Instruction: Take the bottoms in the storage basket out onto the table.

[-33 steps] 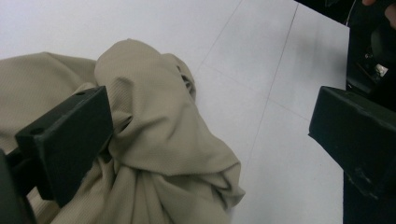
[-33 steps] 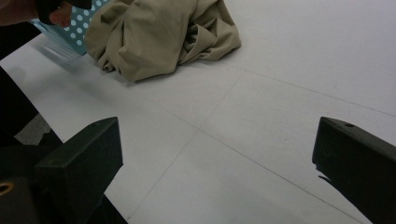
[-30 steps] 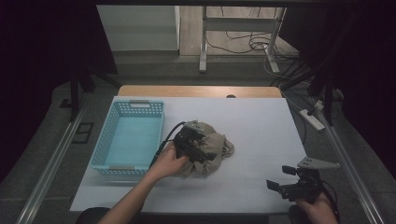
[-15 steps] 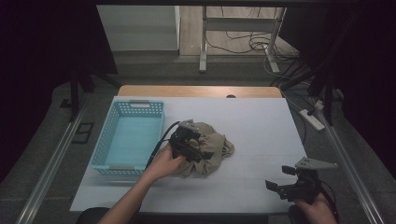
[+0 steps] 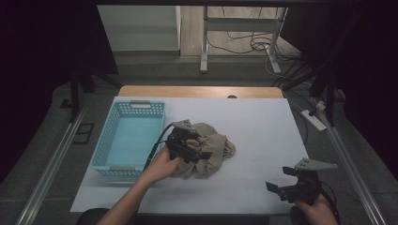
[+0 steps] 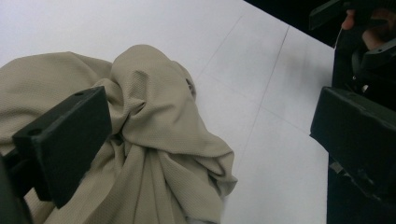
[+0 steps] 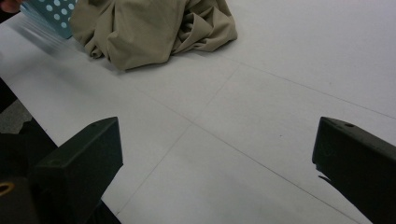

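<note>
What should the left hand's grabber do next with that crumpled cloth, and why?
Probably close the left gripper on the beige cloth. Its fingers stand wide open, one pressed against the bunched folds, so nothing is gripped yet. The blue basket sits right beside the cloth, a likely place for it. The right gripper waits open near the table's front edge.

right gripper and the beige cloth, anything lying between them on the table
Nothing: between the right gripper and the beige cloth lies bare white table, as the right gripper view and the high view show.
</note>
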Available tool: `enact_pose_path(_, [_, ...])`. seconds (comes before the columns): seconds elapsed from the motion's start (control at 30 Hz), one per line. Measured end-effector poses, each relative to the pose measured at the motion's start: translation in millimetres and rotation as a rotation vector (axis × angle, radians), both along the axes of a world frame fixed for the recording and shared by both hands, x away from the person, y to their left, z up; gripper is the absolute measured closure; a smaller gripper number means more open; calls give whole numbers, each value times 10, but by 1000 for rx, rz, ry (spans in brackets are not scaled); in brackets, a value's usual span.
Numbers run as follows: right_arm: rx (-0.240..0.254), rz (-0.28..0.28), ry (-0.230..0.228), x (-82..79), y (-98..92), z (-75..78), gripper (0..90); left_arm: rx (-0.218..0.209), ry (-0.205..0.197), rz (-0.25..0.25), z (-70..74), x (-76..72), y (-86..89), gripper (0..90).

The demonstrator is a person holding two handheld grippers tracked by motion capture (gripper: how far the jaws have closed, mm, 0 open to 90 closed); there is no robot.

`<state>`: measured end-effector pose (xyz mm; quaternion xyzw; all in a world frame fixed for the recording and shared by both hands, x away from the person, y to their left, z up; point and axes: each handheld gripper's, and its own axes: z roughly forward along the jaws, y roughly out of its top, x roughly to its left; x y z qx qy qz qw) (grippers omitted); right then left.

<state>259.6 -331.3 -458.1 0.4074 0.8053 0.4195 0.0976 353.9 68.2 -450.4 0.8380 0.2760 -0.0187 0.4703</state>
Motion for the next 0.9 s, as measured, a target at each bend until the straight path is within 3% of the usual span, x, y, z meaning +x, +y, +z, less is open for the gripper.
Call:
enact_pose_path(0.3, [-5,4,1,-2,6,0,18,14,12,-1,-5,-56,43,3])
enact_pose_path(0.43, [-10,6,2,-1,12,-1,18,-6,16,19,-9,-74,94,6])
enact_pose_path(0.9, [-19,10,7,4,22,-5,18,11,3,71,-15,-164,267,16])
